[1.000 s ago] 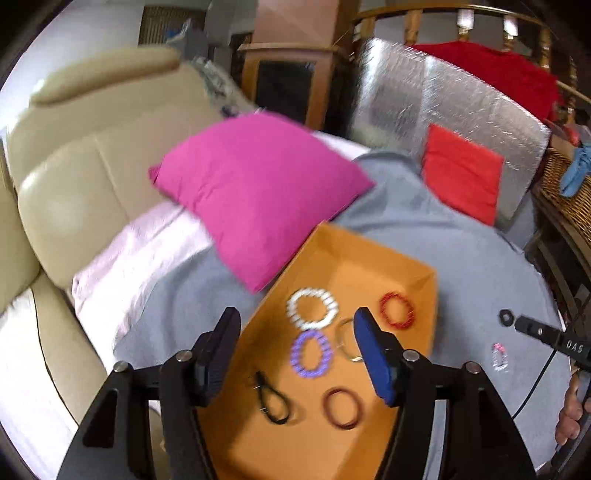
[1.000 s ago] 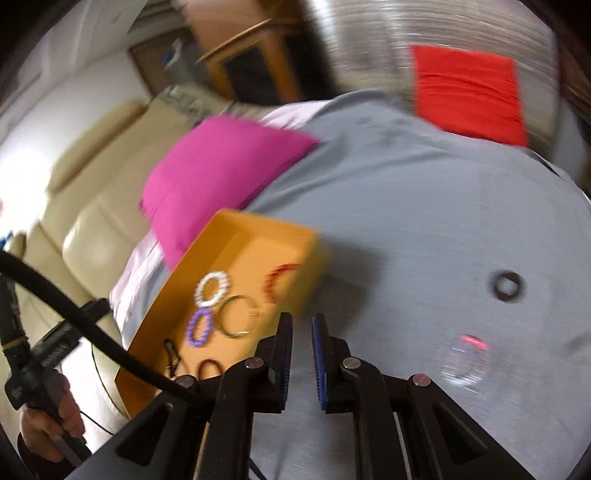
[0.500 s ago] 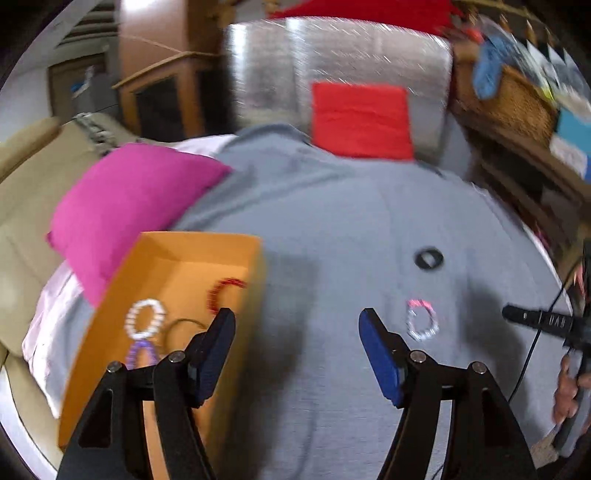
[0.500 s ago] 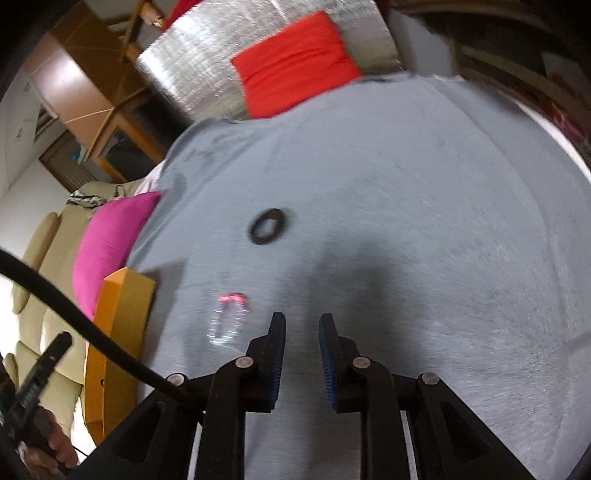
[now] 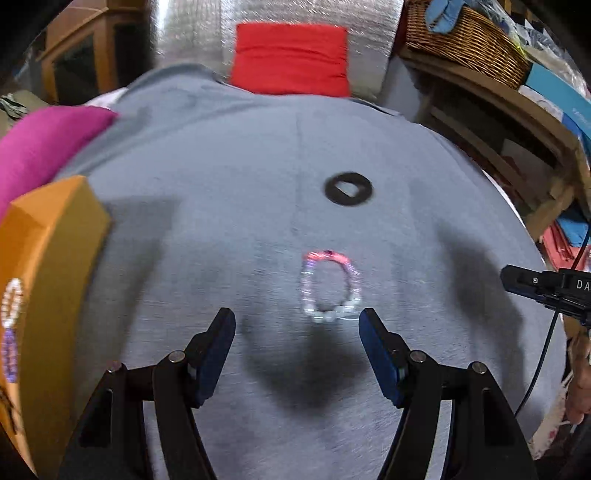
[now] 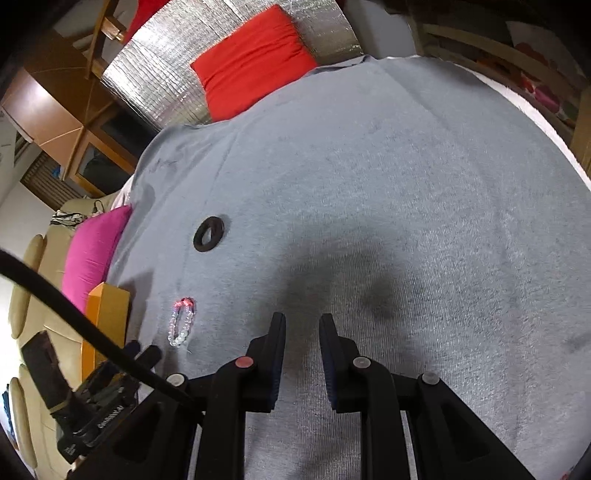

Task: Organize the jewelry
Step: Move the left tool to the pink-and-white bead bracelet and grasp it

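A bracelet of clear and pink beads (image 5: 325, 314) lies on the grey cloth (image 5: 221, 221), just beyond my left gripper (image 5: 296, 315) and nearer its right finger. That gripper is open and empty. Farther off lies a black ring (image 5: 332, 190). The orange box (image 5: 55, 229) stands at the left edge, with a white bead bracelet (image 5: 11, 302) and a purple one (image 5: 9, 354) inside. My right gripper (image 6: 302, 319) hovers over bare cloth, jaws a narrow gap apart with nothing between. The bead bracelet (image 6: 176, 339), black ring (image 6: 218, 226) and box (image 6: 107, 306) lie to its left.
A red cushion (image 5: 291, 59) leans on a silver foil panel (image 5: 369, 29) at the back. A pink cushion (image 5: 40, 147) lies behind the box. A wicker basket (image 5: 469, 40) sits on wooden shelves at the right. A cable (image 6: 74, 314) crosses the right wrist view.
Both views swung off the orange box onto the open grey cloth. The left gripper came down close to the bead bracelet. The right jaws parted slightly.
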`<state>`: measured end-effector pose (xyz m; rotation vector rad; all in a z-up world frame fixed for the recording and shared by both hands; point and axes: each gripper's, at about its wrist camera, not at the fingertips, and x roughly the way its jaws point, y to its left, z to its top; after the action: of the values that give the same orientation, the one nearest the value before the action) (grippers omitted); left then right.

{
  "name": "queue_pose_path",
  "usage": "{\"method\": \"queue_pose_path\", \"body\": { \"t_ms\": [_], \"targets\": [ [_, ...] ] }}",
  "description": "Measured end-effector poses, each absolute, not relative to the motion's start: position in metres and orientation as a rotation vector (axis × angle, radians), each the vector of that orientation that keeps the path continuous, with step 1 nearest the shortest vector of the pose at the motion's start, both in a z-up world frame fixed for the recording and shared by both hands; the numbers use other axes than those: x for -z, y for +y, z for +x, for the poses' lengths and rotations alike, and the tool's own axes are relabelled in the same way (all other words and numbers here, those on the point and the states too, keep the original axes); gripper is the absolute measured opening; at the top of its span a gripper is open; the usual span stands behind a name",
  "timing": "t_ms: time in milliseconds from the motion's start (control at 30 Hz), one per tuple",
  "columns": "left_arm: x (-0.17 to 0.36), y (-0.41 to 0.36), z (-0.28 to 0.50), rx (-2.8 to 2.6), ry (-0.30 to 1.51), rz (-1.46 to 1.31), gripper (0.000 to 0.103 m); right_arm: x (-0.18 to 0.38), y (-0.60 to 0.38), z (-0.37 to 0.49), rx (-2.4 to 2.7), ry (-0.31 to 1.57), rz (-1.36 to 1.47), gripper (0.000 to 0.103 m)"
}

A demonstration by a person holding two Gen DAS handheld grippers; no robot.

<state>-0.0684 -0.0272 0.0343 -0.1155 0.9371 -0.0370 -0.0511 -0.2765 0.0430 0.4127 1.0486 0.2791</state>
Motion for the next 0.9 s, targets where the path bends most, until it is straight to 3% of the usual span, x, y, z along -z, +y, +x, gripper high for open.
{"method": "queue_pose_path", "body": {
  "t_ms": [900],
  "targets": [
    [-0.036,-0.014,-0.064,-0.055,0.922,0.0,0.07,-0.026,-0.226,-0.031,-0.254,1.088,0.285,0.021]
  ]
}}
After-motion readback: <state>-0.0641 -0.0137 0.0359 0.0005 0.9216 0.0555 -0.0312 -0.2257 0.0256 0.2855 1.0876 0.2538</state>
